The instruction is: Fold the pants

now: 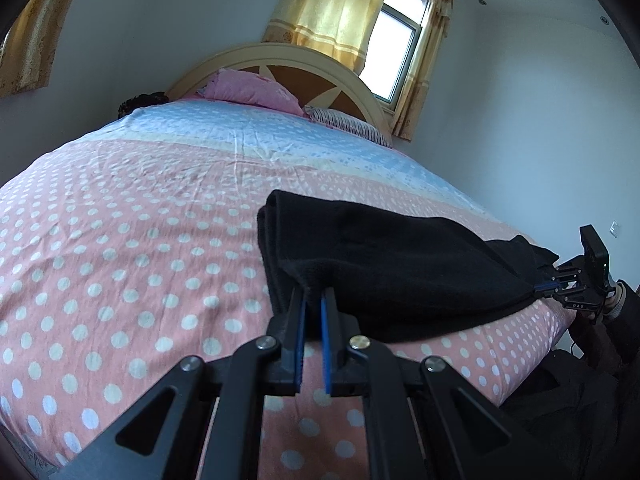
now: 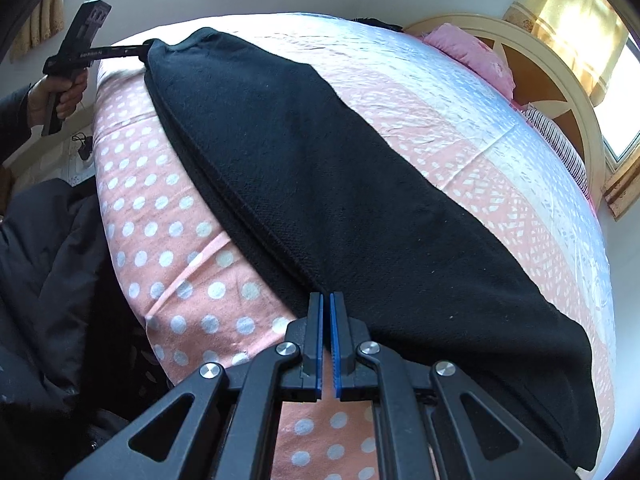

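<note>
- The left gripper [image 1: 313, 294], a black two-finger claw with blue ribbed pads, pinches the near edge of the black fleece pants [image 1: 384, 264]; its pads stand slightly apart around the thick fabric in the left wrist view.
- In the right wrist view this same claw [image 2: 145, 49] shows at the far left, its tip buried in the far end of the pants [image 2: 320, 184], with the person's left hand [image 2: 60, 96] wrapped around the handle.
- Left of the pants, the pink bedsheet with white polka dots [image 1: 120, 260] covers the bed and turns to a pale blue patterned band toward the headboard.
- The pants lie lengthwise along the near edge of the bed, folded so that one layer rests on another, with a seam running along their length in the right wrist view.
- Behind them, a pink crumpled pillow [image 1: 252, 90] leans against the cream arched wooden headboard [image 1: 280, 54], with a striped pillow [image 1: 348, 124] just beside it to the right.
- A yellow curtain [image 1: 340, 4] hangs partly over the window [image 1: 400, 44] above the headboard.
- The right gripper [image 2: 327, 298], also black with blue pads, is clamped nearly closed on the other end of the pants; the left wrist view shows it [image 1: 542, 289] at the far right, pinching the fabric corner at the bed's edge.
</note>
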Action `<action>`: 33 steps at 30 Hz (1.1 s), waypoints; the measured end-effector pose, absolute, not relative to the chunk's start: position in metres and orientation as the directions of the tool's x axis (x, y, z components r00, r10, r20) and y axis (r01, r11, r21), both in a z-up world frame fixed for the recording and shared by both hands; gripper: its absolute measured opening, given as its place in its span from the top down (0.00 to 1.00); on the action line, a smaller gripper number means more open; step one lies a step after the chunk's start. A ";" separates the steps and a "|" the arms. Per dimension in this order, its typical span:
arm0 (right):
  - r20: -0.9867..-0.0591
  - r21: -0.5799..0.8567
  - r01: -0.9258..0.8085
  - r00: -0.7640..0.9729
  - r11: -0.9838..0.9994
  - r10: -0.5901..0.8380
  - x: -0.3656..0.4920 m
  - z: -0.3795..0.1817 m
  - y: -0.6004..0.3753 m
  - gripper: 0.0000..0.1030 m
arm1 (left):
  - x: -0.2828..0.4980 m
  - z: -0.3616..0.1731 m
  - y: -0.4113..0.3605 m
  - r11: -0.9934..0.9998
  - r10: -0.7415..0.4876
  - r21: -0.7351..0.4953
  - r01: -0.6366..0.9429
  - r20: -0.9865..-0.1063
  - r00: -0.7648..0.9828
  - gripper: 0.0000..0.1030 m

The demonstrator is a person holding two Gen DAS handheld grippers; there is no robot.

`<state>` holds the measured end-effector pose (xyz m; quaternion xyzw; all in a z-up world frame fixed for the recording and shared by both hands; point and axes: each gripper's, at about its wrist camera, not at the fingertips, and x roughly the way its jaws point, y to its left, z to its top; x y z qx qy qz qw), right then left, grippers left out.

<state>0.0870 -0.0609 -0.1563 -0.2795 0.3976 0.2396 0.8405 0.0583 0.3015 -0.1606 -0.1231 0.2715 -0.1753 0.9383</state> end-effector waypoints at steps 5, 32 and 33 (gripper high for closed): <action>-0.789 -0.254 -0.623 0.576 0.740 0.215 0.083 -0.142 -0.068 0.97 | 0.054 -0.158 0.303 0.906 -0.398 -0.333 0.262 -0.457 0.795 0.93; -0.750 -0.210 -0.529 0.627 0.822 0.211 0.067 -0.149 -0.115 0.57 | 0.048 -0.128 0.291 0.988 -0.139 -0.126 0.085 -0.522 0.841 0.48; -0.753 -0.185 -0.527 0.618 0.829 0.225 0.067 -0.148 -0.119 0.57 | 0.052 -0.130 0.286 0.990 -0.132 -0.118 0.080 -0.539 0.832 0.48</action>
